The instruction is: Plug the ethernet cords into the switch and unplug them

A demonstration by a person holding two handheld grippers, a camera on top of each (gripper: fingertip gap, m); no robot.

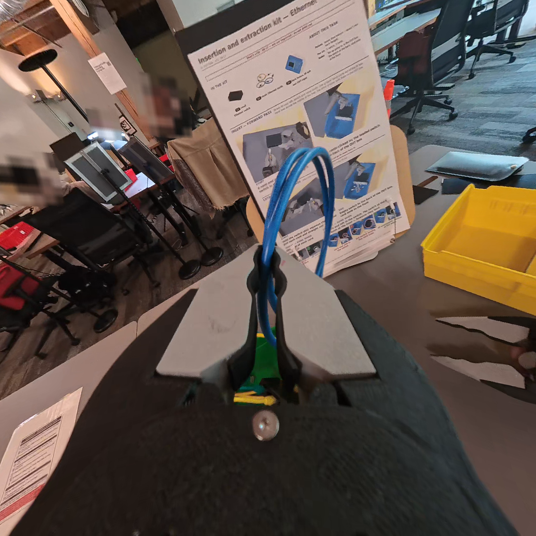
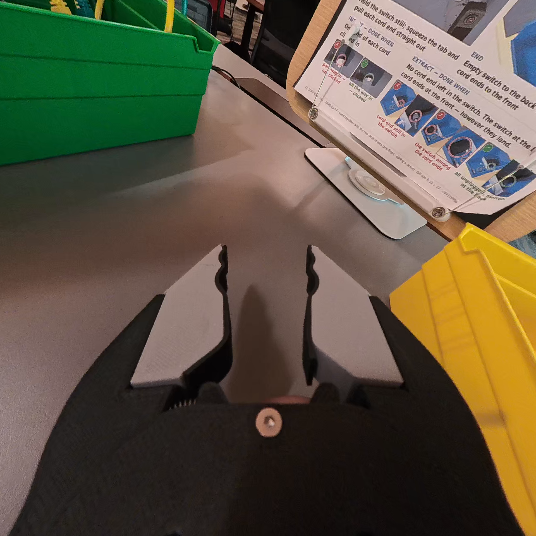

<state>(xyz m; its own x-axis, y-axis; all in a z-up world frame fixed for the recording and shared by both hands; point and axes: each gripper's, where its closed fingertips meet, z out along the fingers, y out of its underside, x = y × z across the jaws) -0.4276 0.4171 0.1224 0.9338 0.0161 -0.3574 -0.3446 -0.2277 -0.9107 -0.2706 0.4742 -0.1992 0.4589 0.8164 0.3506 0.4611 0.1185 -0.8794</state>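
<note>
In the left wrist view, the left tongs (image 1: 268,261) sit at the centre of the frame, clamped on a blue cord (image 1: 301,185). The cord is pinched between the black tips and rises above them in a double loop that stands in front of the instruction sheet (image 1: 284,95), which is propped upright on a stand in the upper middle. Another stretch of the same cord runs down between the fingers toward the camera. Low between the fingers, part of a green bin (image 1: 261,345) shows, with some yellow cord (image 1: 255,400) lying beneath. A yellow bin (image 1: 464,252) rests on the dark table (image 1: 391,290) at the right edge.

In the right wrist view, the right tongs (image 2: 266,252) are apart and hold nothing, hovering low over the grey table (image 2: 145,232). The green bin (image 2: 101,95) fills the upper left, with yellow cord (image 2: 169,14) sticking up out of it. The yellow bin (image 2: 464,319) lies just beside the right finger at the right edge. The instruction sheet (image 2: 420,87) on its white stand (image 2: 377,203) occupies the upper right. No switch can be made out in either view.
</note>
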